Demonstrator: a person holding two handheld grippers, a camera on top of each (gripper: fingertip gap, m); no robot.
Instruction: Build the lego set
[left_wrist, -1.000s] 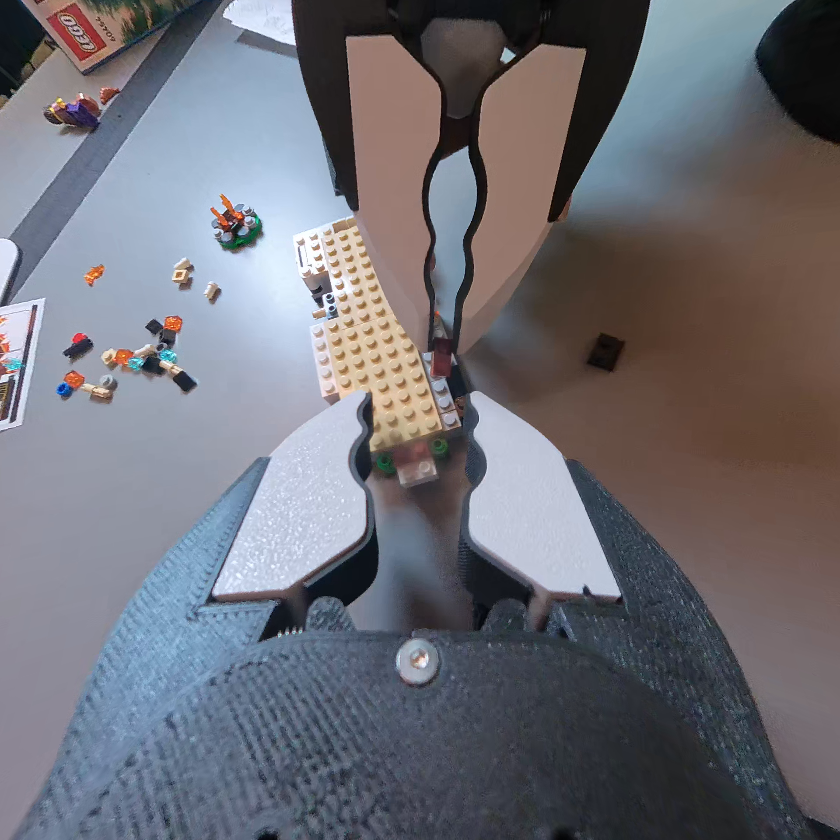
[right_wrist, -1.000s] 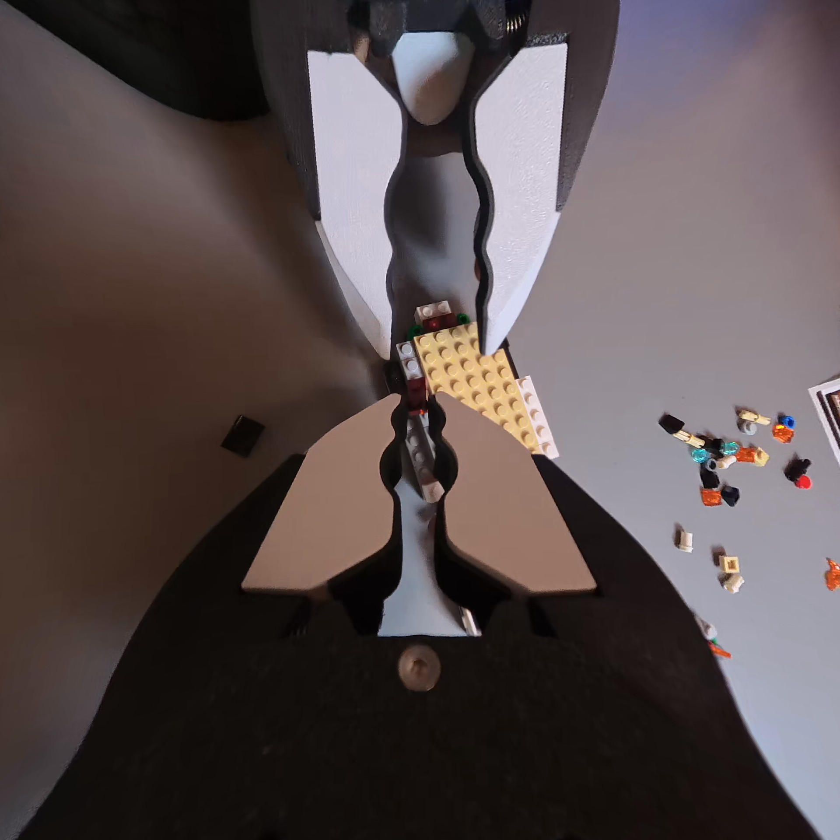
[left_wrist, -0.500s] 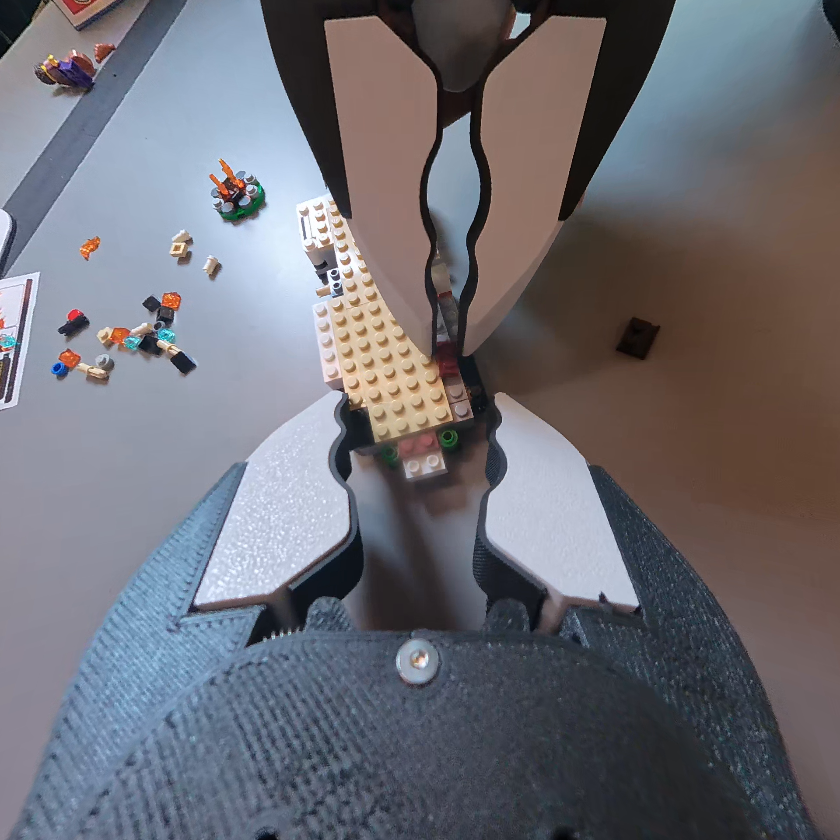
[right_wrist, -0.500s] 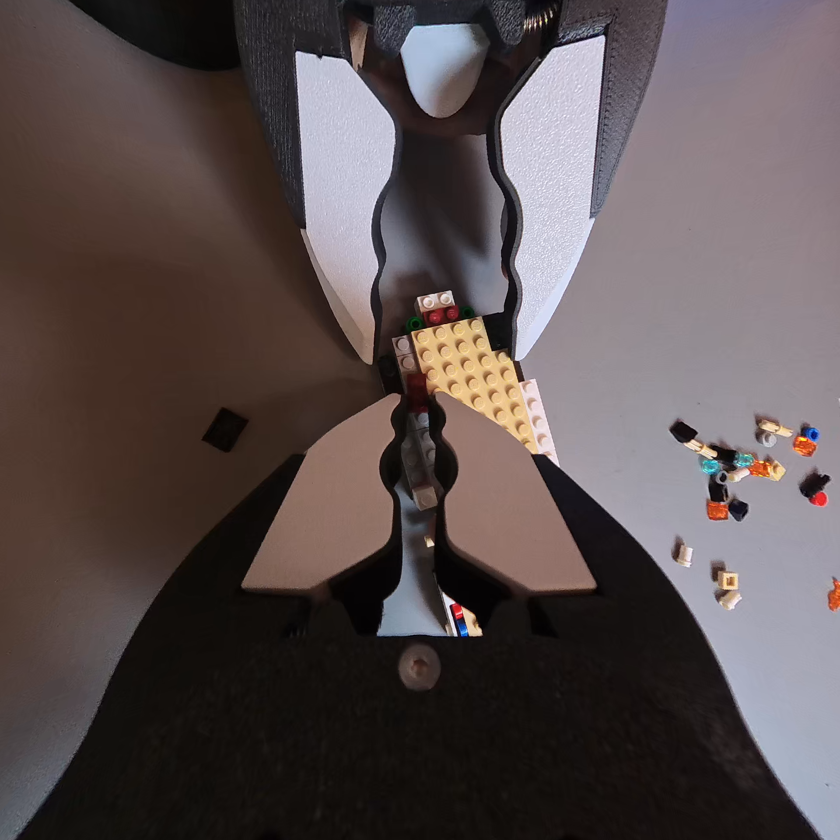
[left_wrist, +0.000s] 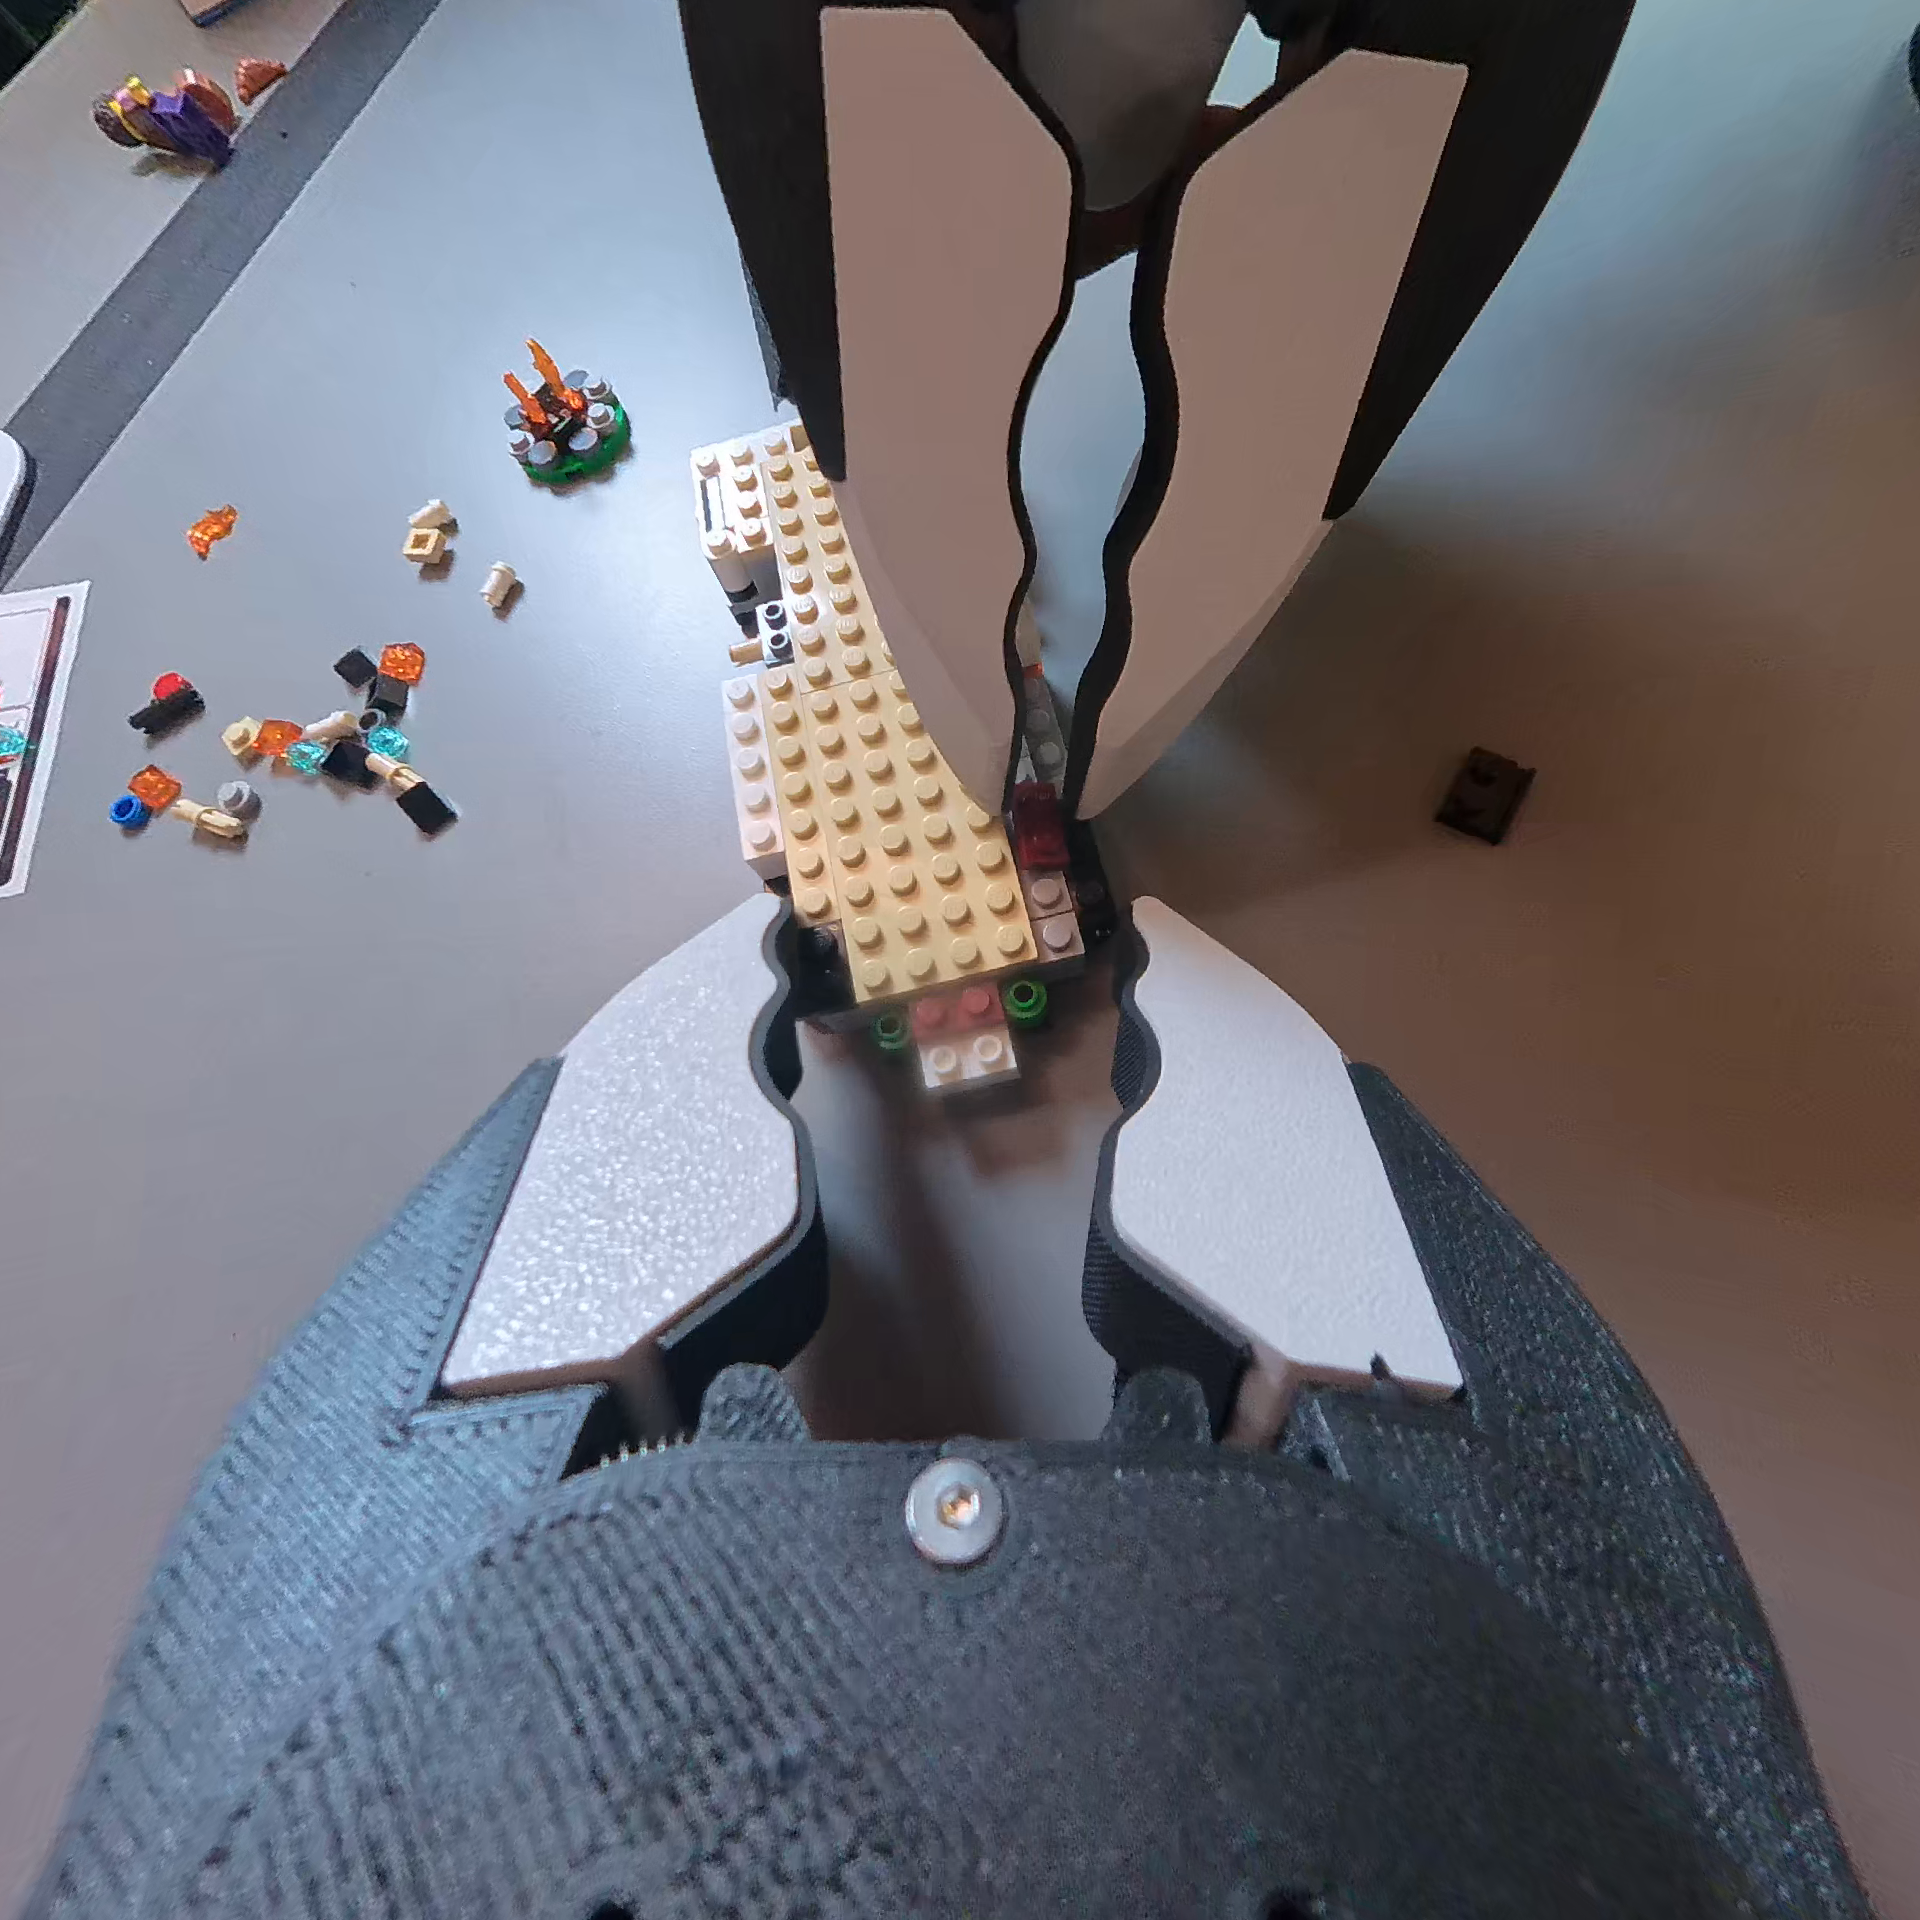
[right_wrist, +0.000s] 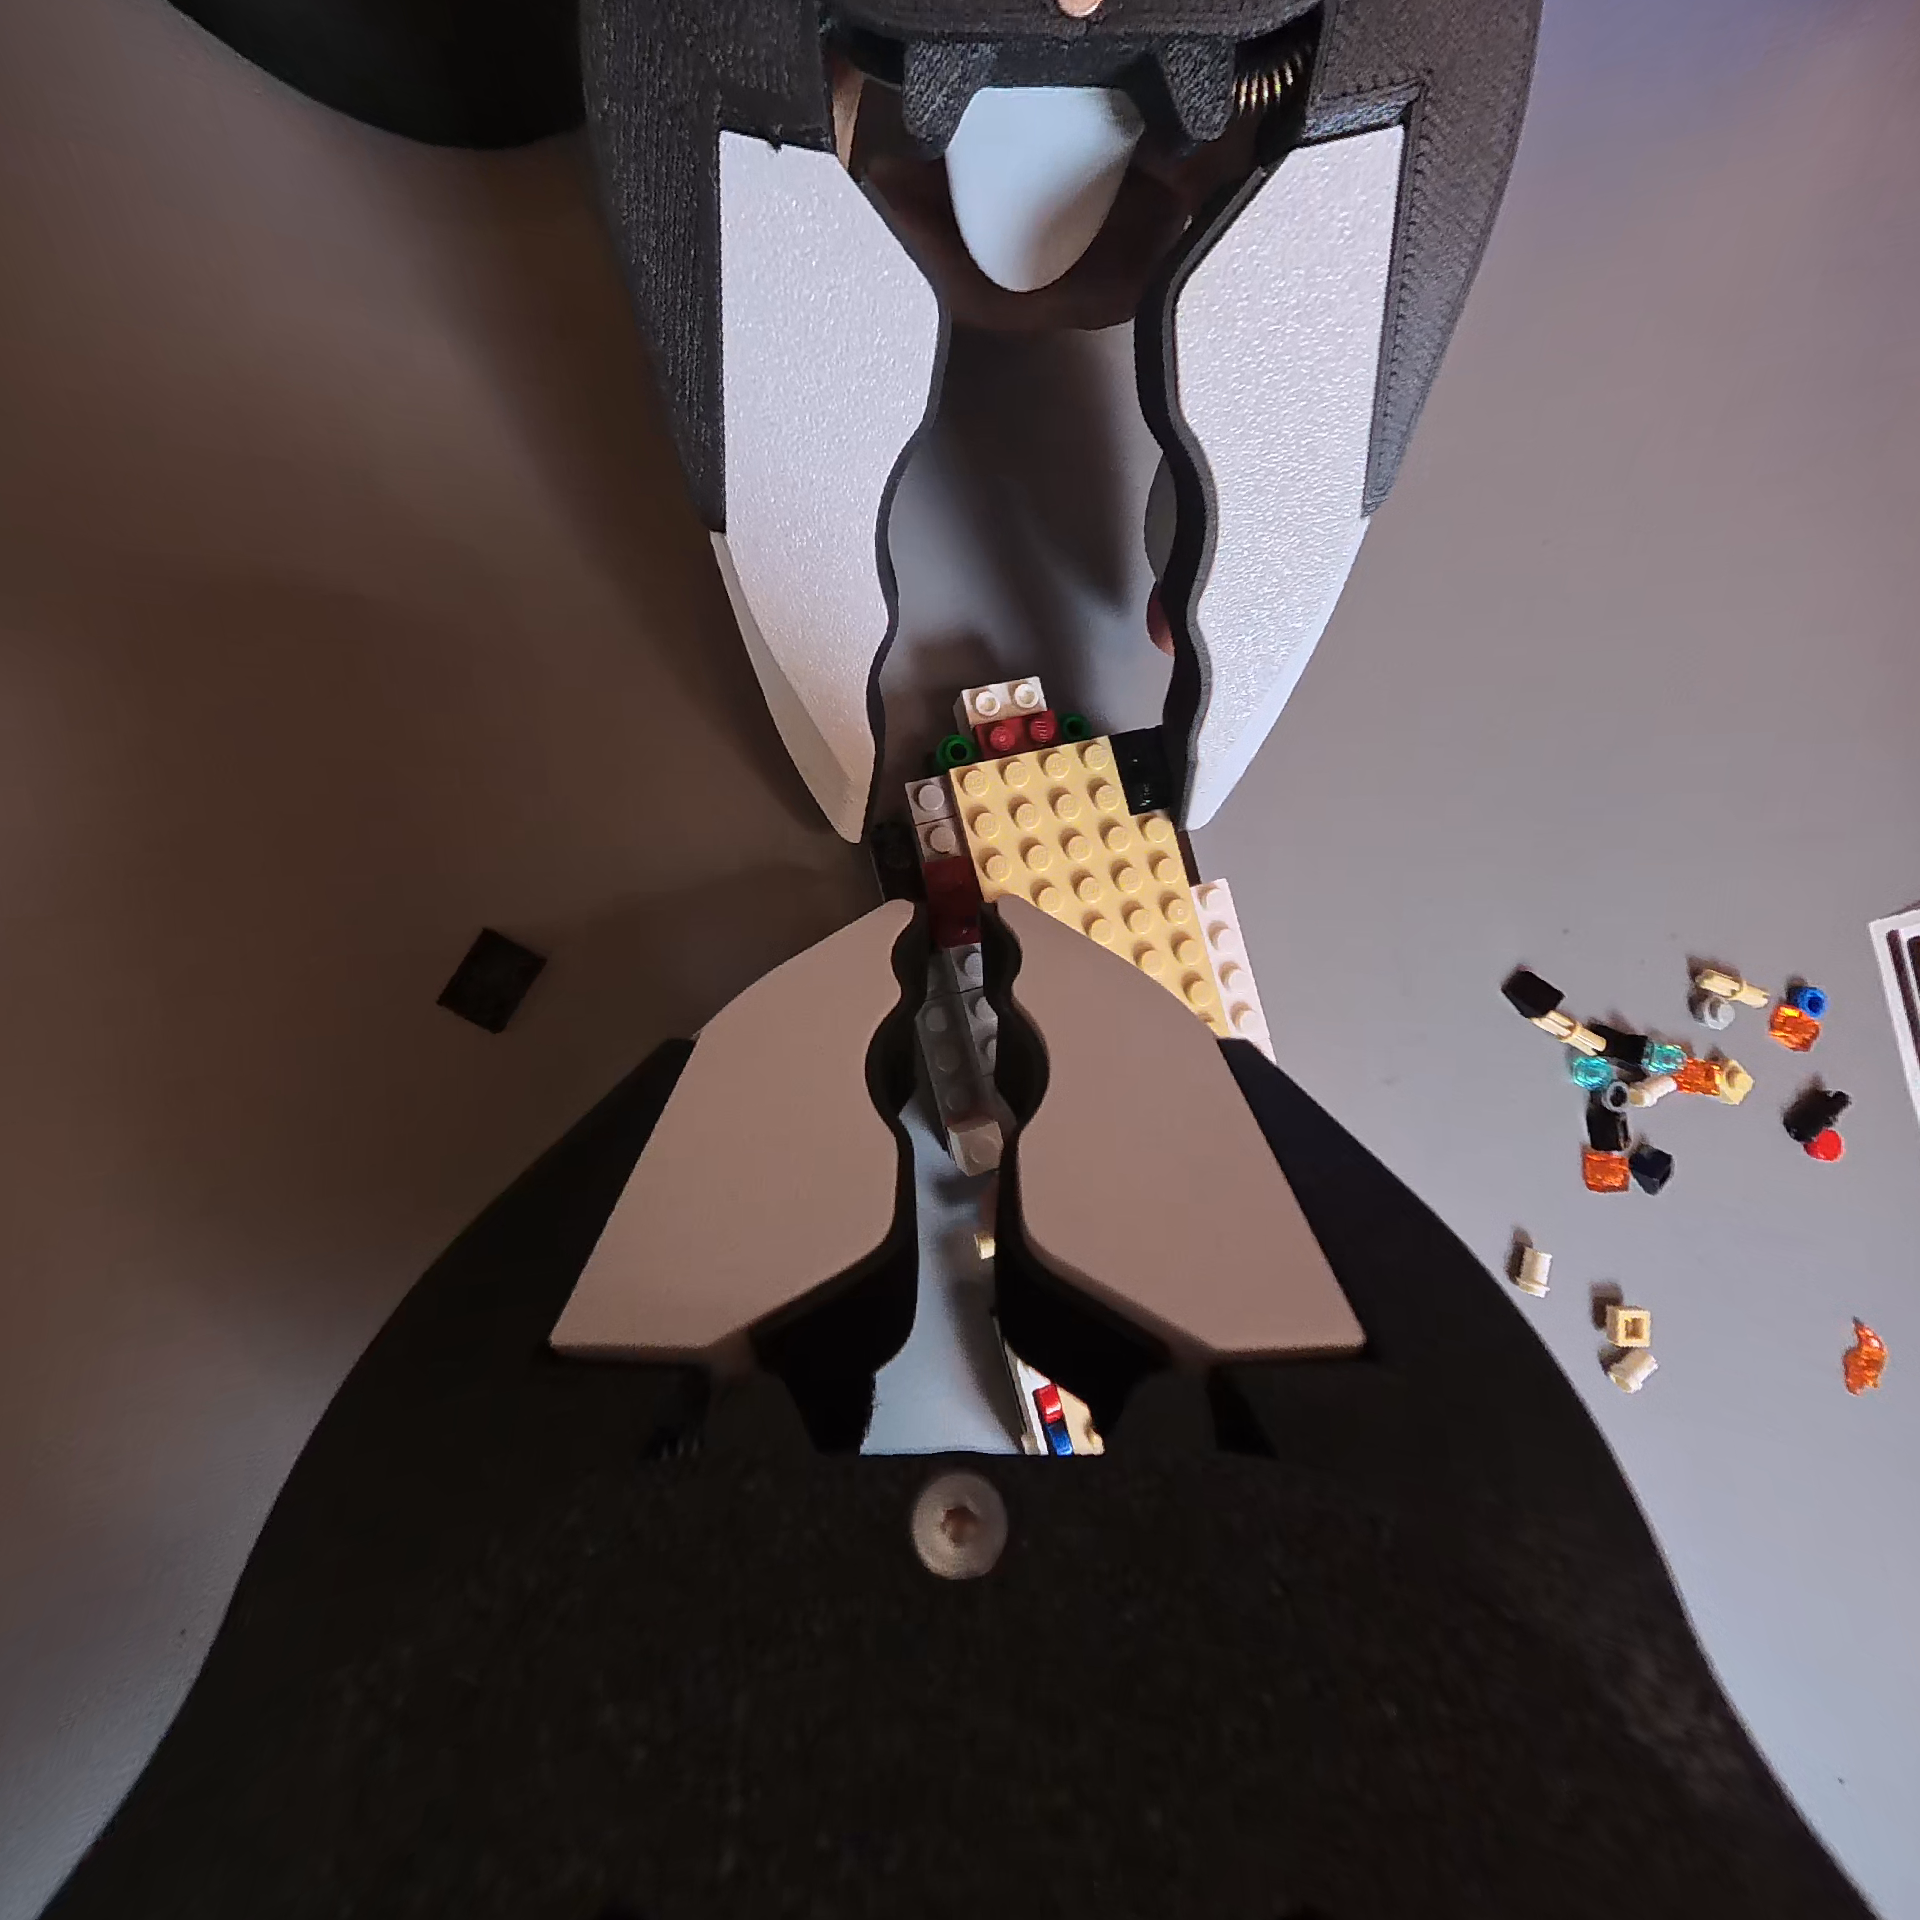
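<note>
A tan studded brick build (left_wrist: 894, 831) with white and grey edge rows lies on the grey table (left_wrist: 520, 1039). My left gripper (left_wrist: 956, 914) is open. Its fingertips (left_wrist: 727, 966) stand on either side of the build's near end, where a white and red nose with green studs (left_wrist: 971, 1039) sticks out. My right gripper (right_wrist: 956, 912) comes from the opposite side and is shut on a dark red brick (right_wrist: 951, 899) on the build's grey edge row (right_wrist: 961, 1039). It also shows in the left wrist view (left_wrist: 1044, 805), pinching that brick (left_wrist: 1044, 836). The left gripper shows in the right wrist view (right_wrist: 1023, 821).
Several small loose pieces (left_wrist: 281, 738) lie left of the build; they also show in the right wrist view (right_wrist: 1662, 1070). A green round campfire piece (left_wrist: 566, 436), a dark small plate (left_wrist: 1484, 795), a printed sheet (left_wrist: 31, 727) and a purple-brown figure (left_wrist: 166, 120) lie around.
My left gripper's jaws opened from pinching the build's near end to standing apart beside it. My right gripper stayed shut on the dark red brick on the edge row.
</note>
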